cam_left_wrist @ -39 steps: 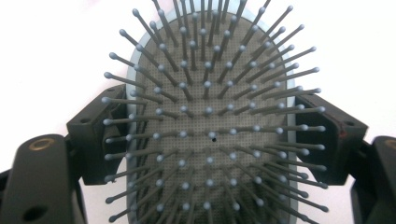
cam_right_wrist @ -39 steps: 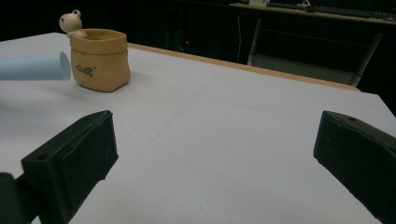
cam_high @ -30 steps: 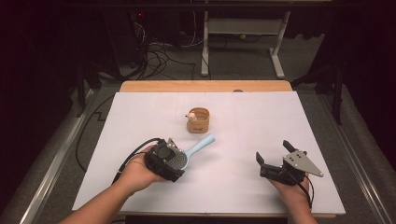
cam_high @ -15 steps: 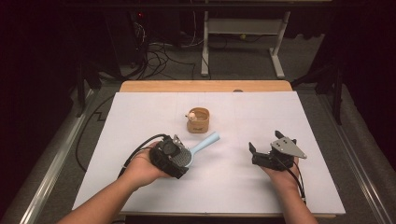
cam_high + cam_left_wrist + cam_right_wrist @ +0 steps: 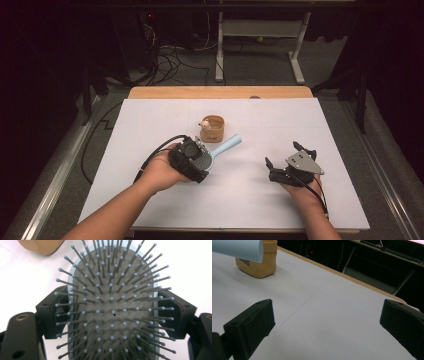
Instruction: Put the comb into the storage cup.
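Observation:
A light blue hairbrush point(image 5: 226, 147) with grey bristles point(image 5: 112, 310) is held just above the white table. My left gripper point(image 5: 199, 161) is shut on its head, one black jaw on each side point(image 5: 113, 315). The handle points away to the right, toward a small tan container point(image 5: 215, 128). My right gripper point(image 5: 283, 155) is open at the right of the table, with nothing between its jaws point(image 5: 329, 315). In the right gripper view, the end of the brush handle point(image 5: 237, 248) lies ahead at the upper left, in front of the tan container point(image 5: 259, 263).
The white sheet point(image 5: 300, 125) covers a wooden table whose far edge point(image 5: 220, 92) shows. A small white piece point(image 5: 205, 123) sits at the container's rim. Cables and a desk frame point(image 5: 260, 40) lie on the floor beyond.
My right gripper has moved left and forward toward the middle of the table, still open. My left gripper has moved slightly forward with the brush in it.

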Action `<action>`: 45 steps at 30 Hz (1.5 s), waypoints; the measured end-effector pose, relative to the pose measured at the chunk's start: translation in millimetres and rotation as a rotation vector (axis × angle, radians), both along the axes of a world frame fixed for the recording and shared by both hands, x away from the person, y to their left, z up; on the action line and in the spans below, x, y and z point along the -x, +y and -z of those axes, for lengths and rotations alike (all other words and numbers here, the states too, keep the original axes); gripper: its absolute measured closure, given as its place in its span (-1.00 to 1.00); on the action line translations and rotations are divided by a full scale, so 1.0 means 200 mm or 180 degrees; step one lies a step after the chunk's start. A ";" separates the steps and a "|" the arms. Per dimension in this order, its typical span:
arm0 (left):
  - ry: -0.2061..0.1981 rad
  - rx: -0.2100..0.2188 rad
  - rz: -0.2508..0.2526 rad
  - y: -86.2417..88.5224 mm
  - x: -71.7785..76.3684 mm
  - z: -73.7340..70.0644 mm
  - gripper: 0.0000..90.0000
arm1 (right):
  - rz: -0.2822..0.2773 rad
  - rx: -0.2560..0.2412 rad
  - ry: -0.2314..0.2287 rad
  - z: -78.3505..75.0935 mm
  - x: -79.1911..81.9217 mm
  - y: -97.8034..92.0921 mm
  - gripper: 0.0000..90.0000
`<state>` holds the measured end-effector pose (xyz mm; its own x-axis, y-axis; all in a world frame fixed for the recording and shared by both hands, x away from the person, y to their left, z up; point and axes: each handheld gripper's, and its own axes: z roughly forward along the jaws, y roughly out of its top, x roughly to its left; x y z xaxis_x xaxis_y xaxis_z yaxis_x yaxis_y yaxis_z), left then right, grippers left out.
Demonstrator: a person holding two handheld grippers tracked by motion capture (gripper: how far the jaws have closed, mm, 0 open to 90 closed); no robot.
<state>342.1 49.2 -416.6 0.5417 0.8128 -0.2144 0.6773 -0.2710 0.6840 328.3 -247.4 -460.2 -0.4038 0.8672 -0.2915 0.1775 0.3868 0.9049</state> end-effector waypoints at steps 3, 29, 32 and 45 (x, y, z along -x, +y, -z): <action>0.0015 -0.0020 0.0022 -0.02 0.00 0.02 -0.54 | -0.0053 0.0134 0.0000 0.01 0.01 0.00 -1.00; 0.0006 -0.0033 0.0180 -0.06 0.06 0.02 -0.54 | -0.0470 0.1142 -0.0230 0.08 0.11 0.11 -1.00; 0.0007 -0.0032 0.0183 -0.06 0.06 0.02 -0.54 | -0.0522 0.1274 -0.0277 0.08 0.12 0.14 -1.00; 0.0001 -0.0037 0.0176 -0.06 0.07 0.02 -0.54 | -0.0642 0.1699 -0.0463 0.08 0.17 0.21 -1.00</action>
<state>328.9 36.7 -420.0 0.5857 0.7841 -0.2054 0.6613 -0.3158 0.6804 294.1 -205.5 -475.9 -0.4688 0.4955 -0.7313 -0.0582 0.8088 0.5853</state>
